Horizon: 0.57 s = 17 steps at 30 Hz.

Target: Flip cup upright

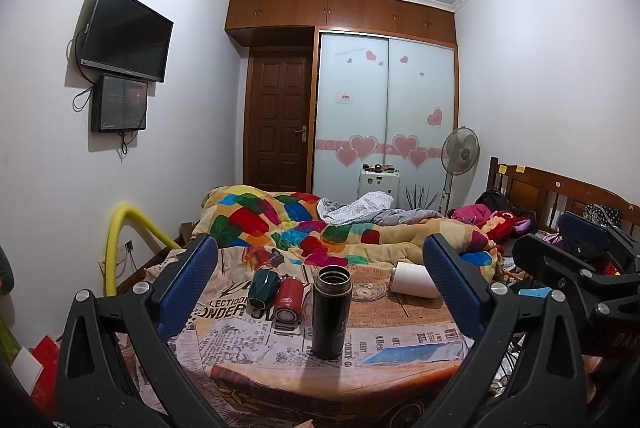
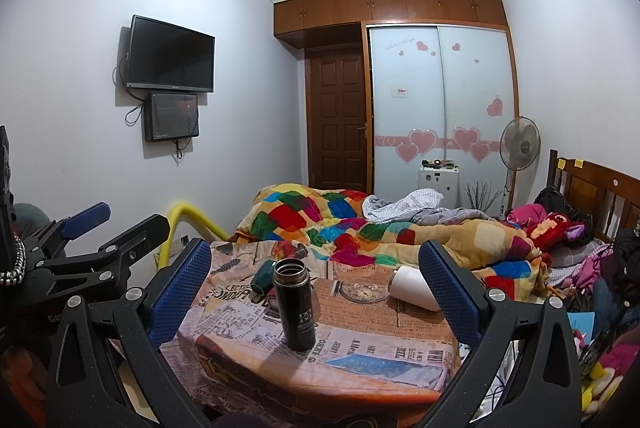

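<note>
Right now both grippers hang back from the counter (image 1: 400, 332), which is draped in a newspaper-print cloth. The left gripper (image 1: 320, 268) has its blue-padded fingers spread wide with nothing between them, and the right gripper (image 2: 316, 268) is spread just as wide and equally empty.

Toward the far right of the counter, the white cup (image 2: 414, 287) lies on its side, its wider open end facing right and toward the camera, partly hidden behind a right-hand finger pad in both views. Just to its left sits a clear glass dish (image 2: 364, 293), close to the cup; whether the two touch cannot be told.

A black flask (image 1: 331, 312) stands upright near the middle of the counter, its mouth uncovered. Behind it to the left, a dark green cup (image 1: 262, 288) and a red flask (image 1: 287, 302) lie tipped over side by side. Beyond the counter, a patchwork quilt (image 1: 288, 224) is heaped on the bed.
</note>
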Motion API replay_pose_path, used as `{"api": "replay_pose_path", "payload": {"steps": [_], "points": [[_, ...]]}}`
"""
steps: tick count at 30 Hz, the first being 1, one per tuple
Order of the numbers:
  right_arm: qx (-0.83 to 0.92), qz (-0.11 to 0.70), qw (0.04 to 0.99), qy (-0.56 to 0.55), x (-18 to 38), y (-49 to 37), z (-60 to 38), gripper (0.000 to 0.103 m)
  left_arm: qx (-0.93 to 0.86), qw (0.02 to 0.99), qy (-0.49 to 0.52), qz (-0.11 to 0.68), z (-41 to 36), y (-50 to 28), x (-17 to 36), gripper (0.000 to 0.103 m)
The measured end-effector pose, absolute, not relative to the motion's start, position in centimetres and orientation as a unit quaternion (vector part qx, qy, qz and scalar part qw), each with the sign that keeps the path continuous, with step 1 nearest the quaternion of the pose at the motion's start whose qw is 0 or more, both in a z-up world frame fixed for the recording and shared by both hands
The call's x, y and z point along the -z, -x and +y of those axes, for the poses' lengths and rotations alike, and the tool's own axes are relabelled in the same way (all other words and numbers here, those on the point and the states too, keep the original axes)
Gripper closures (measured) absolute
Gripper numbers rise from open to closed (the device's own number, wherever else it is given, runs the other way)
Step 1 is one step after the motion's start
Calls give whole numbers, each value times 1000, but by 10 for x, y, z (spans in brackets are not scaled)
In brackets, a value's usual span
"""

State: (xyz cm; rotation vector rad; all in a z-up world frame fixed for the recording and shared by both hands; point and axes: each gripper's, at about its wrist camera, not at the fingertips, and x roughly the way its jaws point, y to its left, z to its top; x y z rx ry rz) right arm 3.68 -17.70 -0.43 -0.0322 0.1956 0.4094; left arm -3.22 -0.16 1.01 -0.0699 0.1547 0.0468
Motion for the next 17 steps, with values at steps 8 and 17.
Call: {"api": "replay_pose_path", "payload": {"steps": [8, 17], "points": [[-202, 98, 974, 17, 4, -37, -176, 0, -20, 996, 35, 78, 0, 32, -11, 0], [-201, 109, 973, 24, 11, -44, -169, 0, -27, 995, 41, 81, 13, 27, -2, 0]]}}
